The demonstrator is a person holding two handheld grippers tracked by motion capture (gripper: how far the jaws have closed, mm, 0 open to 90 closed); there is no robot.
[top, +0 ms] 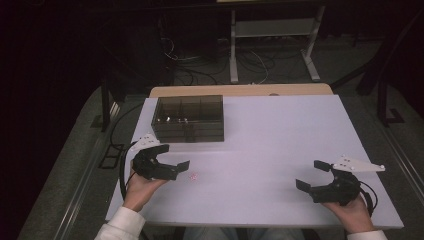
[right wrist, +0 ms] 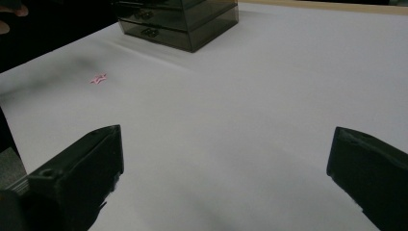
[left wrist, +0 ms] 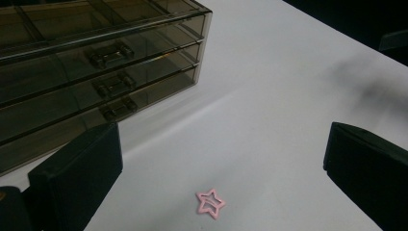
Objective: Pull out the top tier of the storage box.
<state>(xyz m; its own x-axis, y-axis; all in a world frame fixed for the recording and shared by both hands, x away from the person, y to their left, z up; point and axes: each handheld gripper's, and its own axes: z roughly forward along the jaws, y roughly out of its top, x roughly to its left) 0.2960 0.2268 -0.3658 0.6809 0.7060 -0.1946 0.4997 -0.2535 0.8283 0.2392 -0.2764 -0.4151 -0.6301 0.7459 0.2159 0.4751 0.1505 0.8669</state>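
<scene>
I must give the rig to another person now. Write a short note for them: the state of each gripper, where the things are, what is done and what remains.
Left gripper: open, holds nothing, just left of the pink star clip, which lies flat on the white table.
Right gripper: open, holds nothing, at the near right of the table, far from the clip.
Drawer box: smoky, clear, three drawers, all shut, at the far left of the table.
Done: nothing visible; the clip is not picked up.
Left: probably grasp the clip with the left gripper; the drawer box may be its place.
</scene>
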